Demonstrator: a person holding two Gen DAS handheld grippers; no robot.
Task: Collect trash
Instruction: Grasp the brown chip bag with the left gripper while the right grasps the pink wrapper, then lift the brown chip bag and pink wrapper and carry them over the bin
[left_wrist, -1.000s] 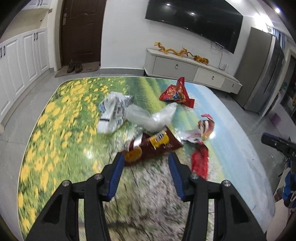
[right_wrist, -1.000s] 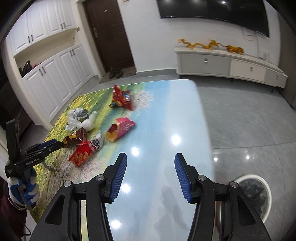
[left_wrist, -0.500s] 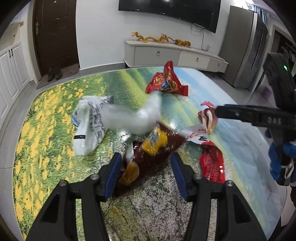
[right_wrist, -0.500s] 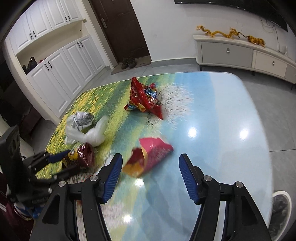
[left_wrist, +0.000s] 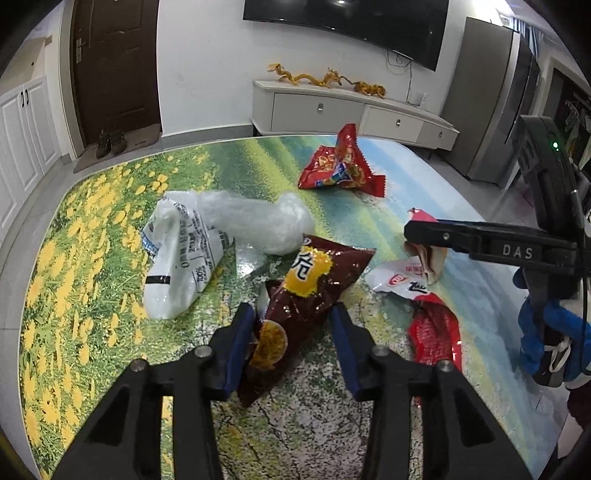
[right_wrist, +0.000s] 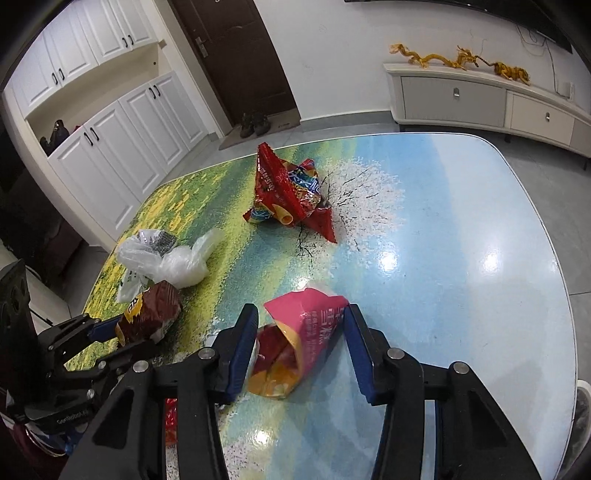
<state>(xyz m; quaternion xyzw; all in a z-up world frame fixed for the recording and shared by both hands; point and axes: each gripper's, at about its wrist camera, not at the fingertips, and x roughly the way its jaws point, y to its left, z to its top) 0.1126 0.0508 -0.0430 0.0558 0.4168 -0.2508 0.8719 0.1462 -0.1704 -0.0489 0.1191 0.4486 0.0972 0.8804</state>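
Dark brown foil, the chip bag (left_wrist: 314, 291) lies on the bench (left_wrist: 92, 258) between the blue pads of the left tool (left_wrist: 291, 343), whose jaws are closing; the left pad seems to touch its crumpled end, the right stands just clear. The right tool (right_wrist: 301, 347) is closing round a pink wrapper (right_wrist: 306, 332), pads not yet pressing. Beyond the left tool lies a white plastic bag (left_wrist: 192, 254); farther off, a red snack packet (left_wrist: 340, 166).

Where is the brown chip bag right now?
In the left wrist view the brown chip bag lies on the table between the closing left gripper's blue fingers, just right of the white plastic bag.
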